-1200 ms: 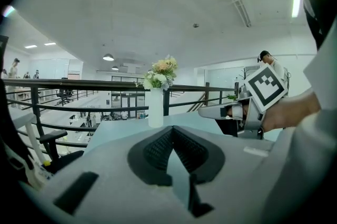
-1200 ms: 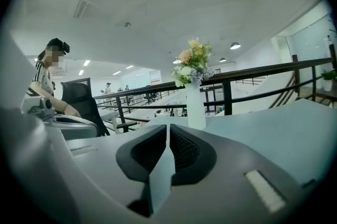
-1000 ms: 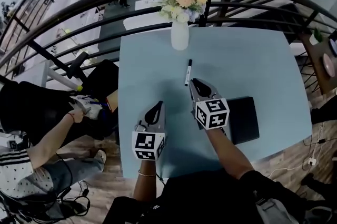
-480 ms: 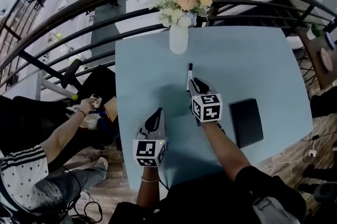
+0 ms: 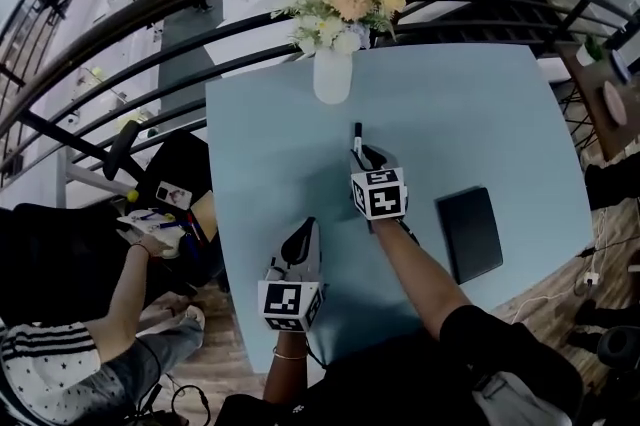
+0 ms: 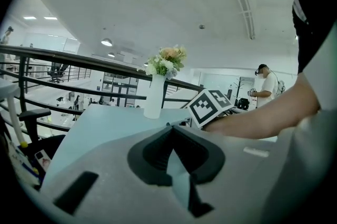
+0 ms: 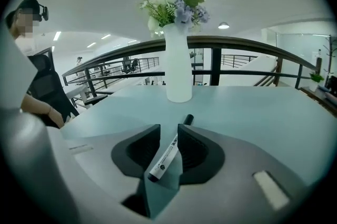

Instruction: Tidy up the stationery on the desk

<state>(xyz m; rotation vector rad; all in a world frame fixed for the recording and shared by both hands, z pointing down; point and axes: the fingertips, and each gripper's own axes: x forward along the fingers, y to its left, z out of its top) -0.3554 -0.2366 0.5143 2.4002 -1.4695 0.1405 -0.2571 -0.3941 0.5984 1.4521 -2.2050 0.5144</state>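
Right gripper [image 5: 368, 154] is down at the desk [image 5: 250, 144] now, nose tipped at the surface, and its jaws have just been opening. They stand partly apart with the marker pen [image 7: 166, 155] lying in the gap between them. From the right gripper view there's daylight on either side of the barrel, so the pads aren't pressing on it; the pen rests flat on the desk, its dark cap poking out just past the jaw tips, aimed at the white vase [image 5: 333, 74] straight ahead of the gripper.

Left gripper [image 6: 171, 131] hangs behind and to the left of the right one, jaws closed tight together, nothing in them, just waiting over the near part of the desk.

Off to the right gripper's right side, a little behind it, sits a black notebook [image 5: 470, 234], flat and untouched.

So I'd call this the pick-up of the pen, right at the straddle. The next move looks like a simple squeeze: close evenly on the barrel, ideally near its middle so it doesn't swing, then lift clear. The barrel is round and slim, so a lopsided close could roll it out from between the pads.
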